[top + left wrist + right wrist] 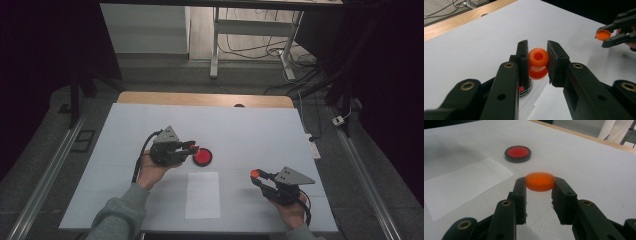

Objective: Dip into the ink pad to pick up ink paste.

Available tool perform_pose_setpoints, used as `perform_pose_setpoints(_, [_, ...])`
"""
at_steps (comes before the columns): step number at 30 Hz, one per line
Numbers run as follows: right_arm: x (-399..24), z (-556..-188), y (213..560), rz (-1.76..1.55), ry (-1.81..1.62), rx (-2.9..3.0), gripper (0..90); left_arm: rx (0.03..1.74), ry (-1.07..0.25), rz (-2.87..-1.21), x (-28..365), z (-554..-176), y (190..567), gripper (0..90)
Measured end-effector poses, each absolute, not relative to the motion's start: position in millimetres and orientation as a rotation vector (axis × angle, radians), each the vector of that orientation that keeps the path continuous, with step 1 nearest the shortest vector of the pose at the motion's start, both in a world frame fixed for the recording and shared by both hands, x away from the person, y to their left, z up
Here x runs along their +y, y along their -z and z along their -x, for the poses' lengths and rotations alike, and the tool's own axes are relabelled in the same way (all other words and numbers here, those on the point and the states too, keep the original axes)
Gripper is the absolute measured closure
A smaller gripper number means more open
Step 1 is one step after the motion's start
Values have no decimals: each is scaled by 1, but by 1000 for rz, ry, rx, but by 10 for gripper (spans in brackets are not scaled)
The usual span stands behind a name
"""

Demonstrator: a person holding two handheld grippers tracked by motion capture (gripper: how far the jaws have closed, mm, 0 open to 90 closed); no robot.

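Orange bottle (538, 62) pinched in your left gripper (190, 147) hangs just beside the red dish (202, 157) mid-table; your right gripper (256, 177) pinches its orange cap (540, 181) near the right edge, white paper sheet (202, 195) between, far edge open

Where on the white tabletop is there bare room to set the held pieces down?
Bare: the far half of the white tabletop, beyond the black-rimmed red dish, and the strip between the white paper sheet and right tool. Crowded: around the dish, beside the left tool.
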State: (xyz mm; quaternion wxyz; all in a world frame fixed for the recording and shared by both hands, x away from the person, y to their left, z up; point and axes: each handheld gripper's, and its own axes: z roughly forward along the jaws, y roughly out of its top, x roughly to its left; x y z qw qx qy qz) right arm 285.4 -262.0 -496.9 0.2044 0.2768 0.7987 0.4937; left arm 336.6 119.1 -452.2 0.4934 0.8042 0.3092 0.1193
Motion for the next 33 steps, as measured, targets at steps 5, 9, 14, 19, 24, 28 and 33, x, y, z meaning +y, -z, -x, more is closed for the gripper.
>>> perform_pose_setpoints(5, [-261, -286, 497, -772, -1378, 2227, 651, 764, -290, -1957, 115, -344, 459, 725])
perform_pose_setpoints(9, [-260, -286, 499, -775, -1375, 2228, 651, 765, -287, -1987, 110, -351, 467, 724])
perform_pose_setpoints(14, [-260, -286, 499, -773, -1376, 2231, 651, 777, -281, -2004, 105, -360, 477, 725])
perform_pose_setpoints(19, [-258, -285, 499, -764, -1368, 2238, 651, 784, -292, -2013, 102, -365, 482, 725])
perform_pose_setpoints(24, [-258, -286, 500, -766, -1364, 2244, 651, 786, -297, -2029, 98, -372, 488, 725])
perform_pose_setpoints(28, [-258, -286, 502, -765, -1362, 2247, 651, 804, -286, -2042, 97, -377, 495, 725])
perform_pose_setpoints(33, [-258, -286, 502, -762, -1366, 2245, 651, 812, -280, -2046, 93, -381, 501, 725])
